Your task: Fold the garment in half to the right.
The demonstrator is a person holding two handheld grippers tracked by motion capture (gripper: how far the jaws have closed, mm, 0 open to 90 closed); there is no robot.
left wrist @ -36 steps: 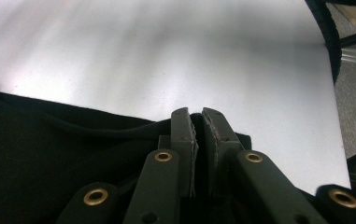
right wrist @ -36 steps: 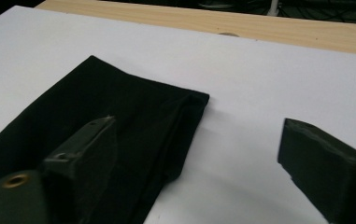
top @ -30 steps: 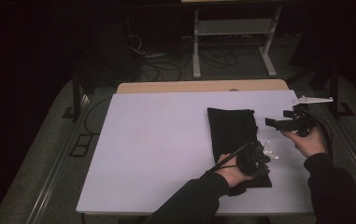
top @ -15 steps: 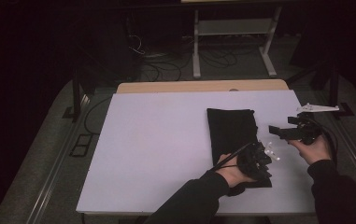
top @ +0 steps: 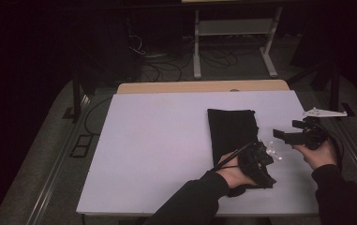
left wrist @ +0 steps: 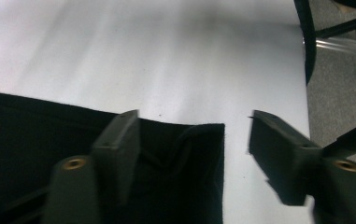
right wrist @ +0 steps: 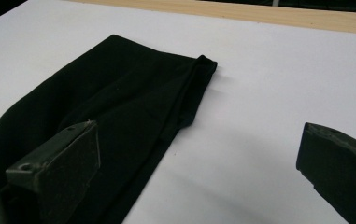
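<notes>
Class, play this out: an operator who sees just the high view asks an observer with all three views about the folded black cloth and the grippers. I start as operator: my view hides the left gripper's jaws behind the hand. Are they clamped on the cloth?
Observer: No. The left gripper has just been opening; its jaws stand apart over a corner of the folded black cloth, without pinching it.
Operator: And the right gripper?
Observer: The right gripper is open too, nothing between its jaws.
Operator: Is the cloth's far end flat?
Observer: Its far corner is bunched into a small ridge.

Folded cloth (top: 232, 129) on table (top: 157, 140), right of centre.
</notes>
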